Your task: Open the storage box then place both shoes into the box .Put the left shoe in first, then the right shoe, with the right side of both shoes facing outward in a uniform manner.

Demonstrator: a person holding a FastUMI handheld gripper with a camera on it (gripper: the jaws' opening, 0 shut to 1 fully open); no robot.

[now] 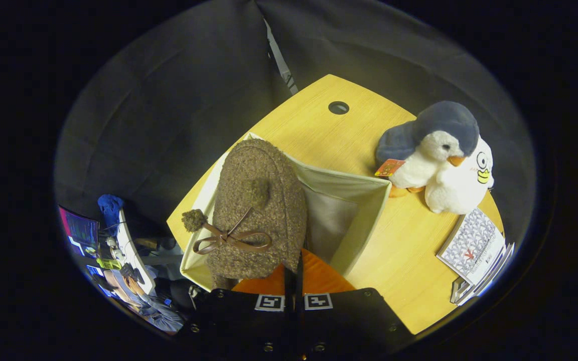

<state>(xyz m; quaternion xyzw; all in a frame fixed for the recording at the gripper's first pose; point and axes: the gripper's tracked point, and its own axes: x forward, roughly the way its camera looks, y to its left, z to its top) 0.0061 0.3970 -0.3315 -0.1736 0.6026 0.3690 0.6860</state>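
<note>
A brown fuzzy shoe [261, 210] with a thin bow and two pompoms hangs toe-away over the left half of the open cream fabric storage box [369, 210]. My gripper [294, 263] is shut on the shoe's rear edge, the fingers pressed together with only a thin dark line between them. The shoe hides the box's left side. The right half of the box's pale inside shows just beyond the fingers, with nothing visible in it.
The box stands on a yellow wooden table [399, 260] with a cable hole [338, 107] at the back. To the right of the box sit a grey-and-white plush penguin [434, 145] and a white plush toy [464, 188], with booklets [474, 248] nearer. A person [141, 298] is off the table's left.
</note>
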